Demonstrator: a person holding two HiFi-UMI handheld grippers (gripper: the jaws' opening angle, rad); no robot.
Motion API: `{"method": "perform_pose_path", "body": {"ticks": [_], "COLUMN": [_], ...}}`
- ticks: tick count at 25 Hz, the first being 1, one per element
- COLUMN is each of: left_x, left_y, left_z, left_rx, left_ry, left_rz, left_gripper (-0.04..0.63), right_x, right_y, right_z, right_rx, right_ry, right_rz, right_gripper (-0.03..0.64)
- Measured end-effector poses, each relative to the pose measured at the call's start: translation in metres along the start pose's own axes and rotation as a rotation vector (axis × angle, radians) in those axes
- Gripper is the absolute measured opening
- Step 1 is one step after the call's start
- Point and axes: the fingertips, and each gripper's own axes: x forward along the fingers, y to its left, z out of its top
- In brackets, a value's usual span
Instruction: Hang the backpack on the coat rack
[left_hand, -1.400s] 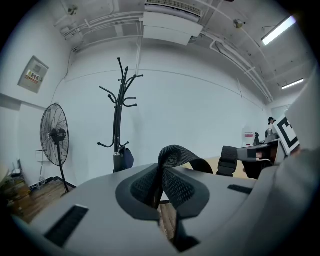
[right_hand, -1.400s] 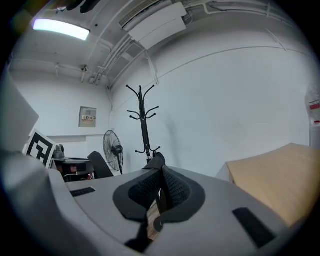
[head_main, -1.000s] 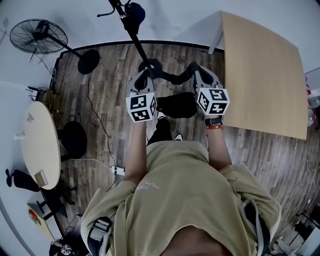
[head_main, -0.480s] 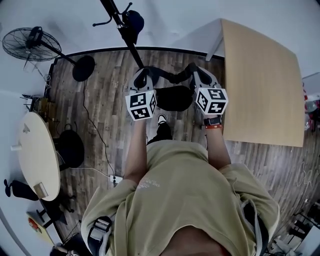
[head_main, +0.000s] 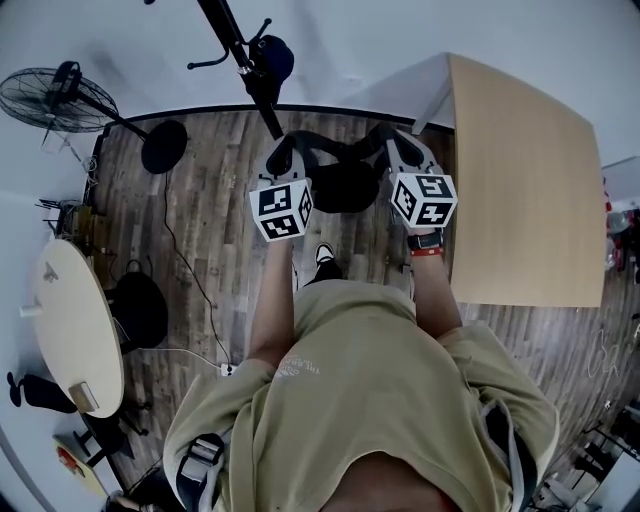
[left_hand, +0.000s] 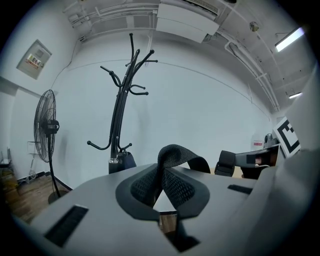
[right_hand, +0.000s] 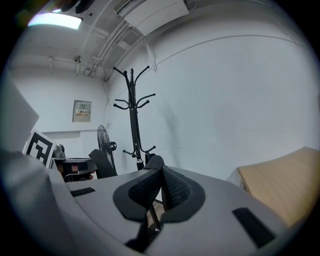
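backpack strap (left_hand: 176, 153) – woven black webbing | coat rack (left_hand: 120, 120) – glossy metal | floor (head_main: 222, 185) – wood planks

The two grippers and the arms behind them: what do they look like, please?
Both the left gripper and the right gripper have grey bodies with black, dimpled pads. Each carries a white cube with black square markers. The person wears a khaki short-sleeved T-shirt, and a dark watch with an orange band sits on the right wrist.
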Motion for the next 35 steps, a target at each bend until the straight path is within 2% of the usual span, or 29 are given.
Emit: {"method": "perform_pose_path", "body": {"ticks": [10,13,21,26,35], "left_x": [0.032,0.039,0.052,0.053,0.07], "left_y": [0.043,0.06,0.09,0.108,0.157], "left_z": [0.001,-0.007,0.004,-0.002,0.02], "left_rx": [-0.014,-0.029,-0.044,-0.05,-0.061], "left_ry": [0.01,0.015,-0.015,-0.001,-0.02], "left_rz": [-0.001,0.025,0.031,0.09,0.265], "left_gripper": [0.031,0.031,0.031,0.031,0.031], "right_x": [0.059,0.073,0.104,0.127,0.189], "right_y": [0.019,0.024,0.052,0.063,0.073], "right_z": [0.004,-0.004,0.004,0.0,0.035], "right_rx": [-0.001,0.002,-0.005,-0.018,-0.002], "right_ry": [0.025,0.04,0.032,0.058,0.043], "right_rz": [0.027,0.034,0.069,0.132,0.307], "right_gripper": [0.018,0.018,0.018,0.018,0.018]}}
